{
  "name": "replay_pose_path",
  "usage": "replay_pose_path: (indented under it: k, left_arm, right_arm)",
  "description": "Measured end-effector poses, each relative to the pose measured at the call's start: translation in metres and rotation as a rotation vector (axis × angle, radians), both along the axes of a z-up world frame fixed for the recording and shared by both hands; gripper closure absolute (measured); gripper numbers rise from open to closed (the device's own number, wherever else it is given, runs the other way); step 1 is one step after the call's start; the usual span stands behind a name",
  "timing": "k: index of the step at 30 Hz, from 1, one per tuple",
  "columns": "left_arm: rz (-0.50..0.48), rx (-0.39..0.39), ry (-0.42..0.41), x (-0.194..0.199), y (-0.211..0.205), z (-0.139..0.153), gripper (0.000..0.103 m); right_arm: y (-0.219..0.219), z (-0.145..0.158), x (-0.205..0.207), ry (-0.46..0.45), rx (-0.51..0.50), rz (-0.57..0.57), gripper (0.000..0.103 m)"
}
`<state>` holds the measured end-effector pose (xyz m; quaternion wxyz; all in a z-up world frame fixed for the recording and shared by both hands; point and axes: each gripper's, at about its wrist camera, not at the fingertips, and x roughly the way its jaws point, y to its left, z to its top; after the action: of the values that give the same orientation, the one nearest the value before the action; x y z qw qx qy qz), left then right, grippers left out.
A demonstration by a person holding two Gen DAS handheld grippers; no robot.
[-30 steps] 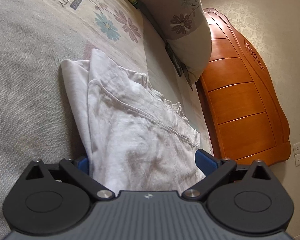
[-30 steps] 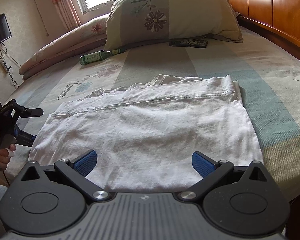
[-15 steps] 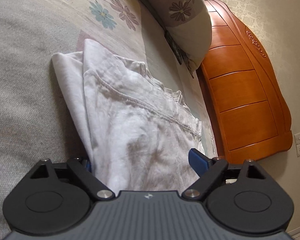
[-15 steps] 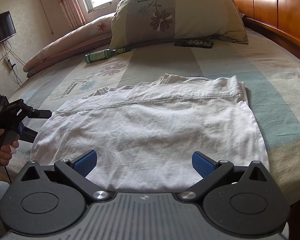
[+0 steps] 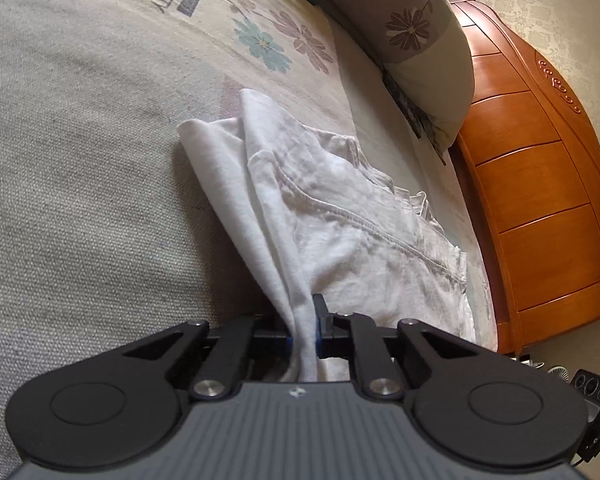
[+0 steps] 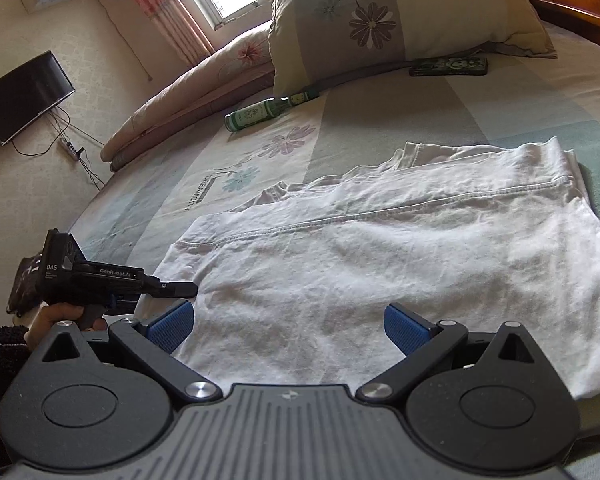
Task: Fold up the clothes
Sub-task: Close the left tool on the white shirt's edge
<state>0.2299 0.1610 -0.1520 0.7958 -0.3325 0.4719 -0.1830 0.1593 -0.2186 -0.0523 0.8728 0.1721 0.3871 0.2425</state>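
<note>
Left gripper (image 5: 303, 330): jaws closing, blue pads pinched on a bunched corner of the white garment (image 5: 340, 232), cloth drawn taut up from the bed. In the right wrist view its body at 9 o'clock reads "DAS" and "GenRobot.AI", held in the person's hand (image 6: 66, 316).

Right gripper (image 6: 288, 322): jaws spread wide, nothing gripped, poised over the near hem, pads apart from each other with cloth showing between.

Garment lies flat on the bedsheet (image 6: 372, 120), centre to 3 o'clock in the right wrist view. Long axis runs from 9 to 3 o'clock; a stitched seam follows it. Folded-under layers show along the far edge.

Sheet print beyond the garment, 10 o'clock: flowers and "DREAMCITY".

Farther, 11 o'clock: green bottle (image 6: 268, 110) on its side, neck toward the pillow (image 6: 400, 20); label unreadable. Pillow also reads "DREAMCITY". At 1 o'clock, a dark phone (image 6: 448, 66) lies flat, just before the pillow.

Far wall, 9 to 10 o'clock: dark screen (image 6: 24, 94).
</note>
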Motion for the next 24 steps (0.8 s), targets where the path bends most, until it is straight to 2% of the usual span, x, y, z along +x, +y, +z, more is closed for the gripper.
replay_pose_path:
  k: [5, 12, 15, 18, 24]
  left_arm:
    - [-0.011, 0.056, -0.031, -0.004, -0.006, 0.006, 0.09]
    - [-0.016, 0.054, -0.037, -0.003, -0.003, 0.006, 0.09]
    - [-0.025, 0.068, -0.051, -0.003, -0.004, 0.008, 0.09]
    - [-0.008, 0.048, -0.036, -0.002, -0.006, 0.008, 0.09]
    - [-0.017, 0.053, -0.047, -0.004, -0.005, 0.009, 0.09]
  right_arm:
    - [0.035, -0.011, 0.023, 0.026, 0.042, -0.003, 0.0]
    - [0.065, -0.037, 0.035, 0.069, -0.012, -0.017, 0.0]
    - [0.068, -0.04, 0.041, 0.059, -0.023, -0.028, 0.0]
    - [0.073, -0.04, 0.052, 0.041, -0.048, -0.047, 0.0]
    - [0.079, -0.041, 0.088, 0.016, -0.061, -0.08, 0.0]
